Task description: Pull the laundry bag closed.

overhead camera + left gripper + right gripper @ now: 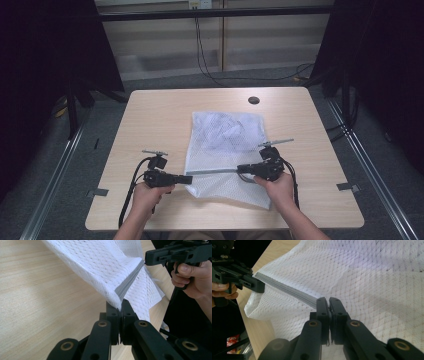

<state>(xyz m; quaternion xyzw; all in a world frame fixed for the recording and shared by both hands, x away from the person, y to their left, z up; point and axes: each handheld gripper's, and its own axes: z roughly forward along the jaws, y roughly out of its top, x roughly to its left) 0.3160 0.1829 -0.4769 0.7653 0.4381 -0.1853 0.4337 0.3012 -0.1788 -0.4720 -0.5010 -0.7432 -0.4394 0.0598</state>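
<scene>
Here the left gripper (186, 179) has its jaws pressed together on the near-left end of the grey zipper (212, 171) of a white mesh laundry bag (225, 145), which lies on the worktop (150, 120) with something pale bundled inside. From those jaws the zipper runs taut toward the right gripper (241, 168), whose jaws are pinched shut at the zipper's other end, probably on the slider, though its view is too close to be sure. The step in hand looks like working the zipper along. To do it well, the left gripper should anchor its end firmly while the right pulls straight along the zipper line, keeping the tape tight and the loose mesh out of the teeth.
</scene>
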